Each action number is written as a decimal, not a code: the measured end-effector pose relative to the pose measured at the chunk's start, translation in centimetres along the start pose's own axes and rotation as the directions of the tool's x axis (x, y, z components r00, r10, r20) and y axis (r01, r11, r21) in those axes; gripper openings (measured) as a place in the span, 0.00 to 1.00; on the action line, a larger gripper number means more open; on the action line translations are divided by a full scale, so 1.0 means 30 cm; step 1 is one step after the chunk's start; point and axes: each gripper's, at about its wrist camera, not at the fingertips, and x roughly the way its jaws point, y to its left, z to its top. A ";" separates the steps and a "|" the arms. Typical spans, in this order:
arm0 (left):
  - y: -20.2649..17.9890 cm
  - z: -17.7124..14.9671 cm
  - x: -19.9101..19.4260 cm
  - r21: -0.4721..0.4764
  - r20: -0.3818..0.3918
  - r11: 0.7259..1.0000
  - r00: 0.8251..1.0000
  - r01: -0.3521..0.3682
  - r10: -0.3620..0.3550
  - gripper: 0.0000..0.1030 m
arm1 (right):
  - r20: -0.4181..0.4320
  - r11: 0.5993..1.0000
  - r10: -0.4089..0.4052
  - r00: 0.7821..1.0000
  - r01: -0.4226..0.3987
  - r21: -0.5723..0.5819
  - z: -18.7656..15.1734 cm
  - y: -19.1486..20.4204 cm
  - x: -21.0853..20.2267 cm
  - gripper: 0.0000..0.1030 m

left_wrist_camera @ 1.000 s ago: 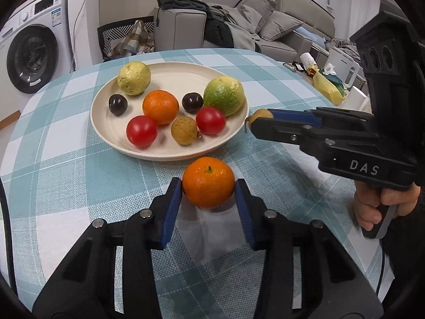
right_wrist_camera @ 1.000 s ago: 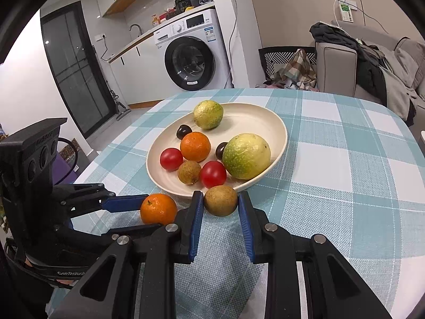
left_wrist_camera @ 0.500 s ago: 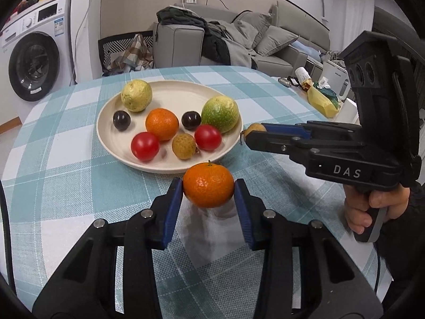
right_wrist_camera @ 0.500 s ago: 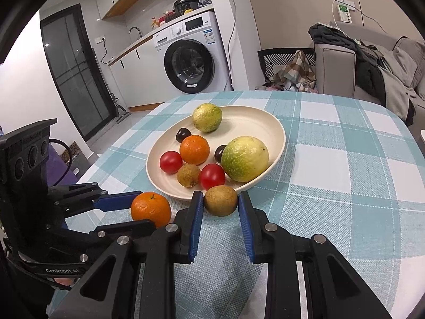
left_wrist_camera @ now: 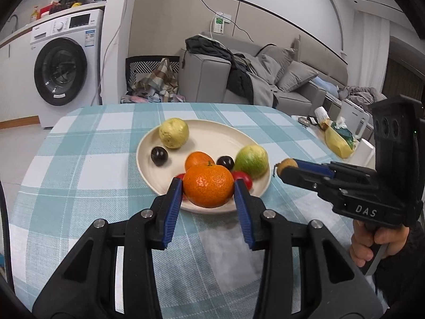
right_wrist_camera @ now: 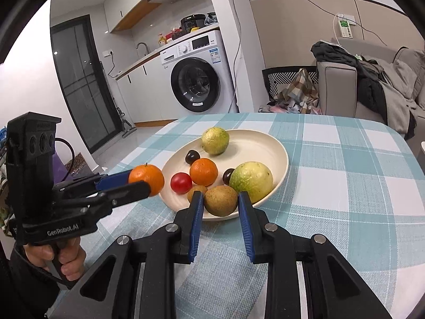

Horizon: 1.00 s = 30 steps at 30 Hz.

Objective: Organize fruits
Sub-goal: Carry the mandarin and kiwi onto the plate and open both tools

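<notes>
Since a second ago both grippers have lifted their fruit off the checked tablecloth and carried it over the near rim of the cream plate. On the left, the left gripper pinches a dimpled, stemmed mandarin between its blue pads; the right-wrist view shows it hanging just outside the plate's left edge. That view also uncovers a red tomato and a small brown fruit, which the mandarin largely hides from the left camera. To the right, the right gripper clamps a rough brown kiwi above the rim, just in front of the large green guava. Open plate surface lies at the far right, behind the guava.
</notes>
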 end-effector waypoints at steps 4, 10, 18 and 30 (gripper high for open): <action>0.022 0.017 0.019 -0.007 0.004 1.000 1.000 -0.026 0.026 0.36 | 0.000 1.000 -0.008 1.000 0.008 0.012 0.022 -0.010 0.023 0.27; 0.067 0.050 0.071 -0.027 0.003 0.998 0.999 -0.053 0.054 0.36 | 0.030 0.998 -0.053 0.998 0.051 0.039 0.064 -0.044 0.041 0.27; 0.120 0.081 0.146 -0.046 -0.010 0.996 0.997 -0.075 0.074 0.36 | 0.018 0.993 -0.089 0.996 0.087 0.076 0.107 -0.109 0.099 0.27; 0.133 0.102 0.236 -0.032 -0.047 0.997 0.997 -0.065 0.063 0.36 | -0.001 0.988 -0.097 0.995 0.096 0.117 0.148 -0.171 0.179 0.27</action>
